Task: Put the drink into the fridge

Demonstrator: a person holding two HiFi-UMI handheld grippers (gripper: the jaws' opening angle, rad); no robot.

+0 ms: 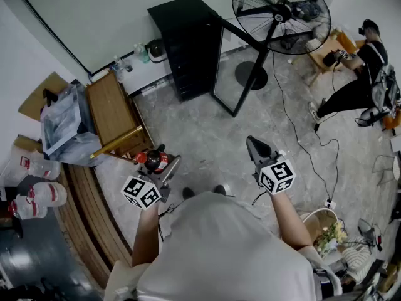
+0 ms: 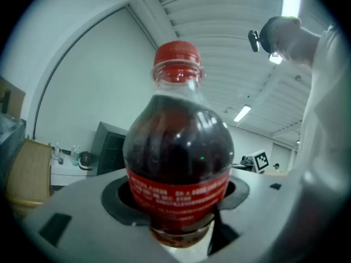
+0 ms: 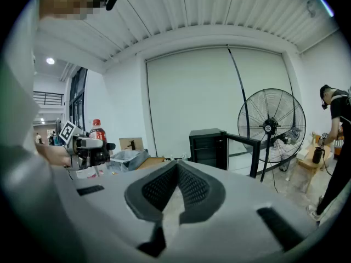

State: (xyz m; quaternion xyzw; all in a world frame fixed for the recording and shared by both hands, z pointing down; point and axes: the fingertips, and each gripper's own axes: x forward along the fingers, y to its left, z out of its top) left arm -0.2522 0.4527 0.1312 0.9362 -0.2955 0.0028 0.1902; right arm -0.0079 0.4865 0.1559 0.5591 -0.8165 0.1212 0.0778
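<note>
The drink is a cola bottle [image 2: 176, 163] with a red cap and red label. It stands upright between the jaws of my left gripper [image 1: 160, 163], which is shut on its lower body. In the head view the bottle [image 1: 152, 160] is at the left, beside a wooden table. My right gripper [image 1: 255, 145] is held out at the right, its jaws together with nothing in them [image 3: 175, 169]. The black fridge [image 1: 187, 46] stands ahead by the wall, with its glass door [image 1: 233, 74] swung open to the right. The right gripper view also shows the fridge [image 3: 208, 147].
A large floor fan [image 1: 281, 10] stands right of the fridge door. A wooden table [image 1: 113, 113] and a plastic bin [image 1: 61, 123] are on the left, with water jugs [image 1: 39, 196] lower down. Another person [image 1: 369, 74] is at the far right; cables [image 1: 301, 143] cross the floor.
</note>
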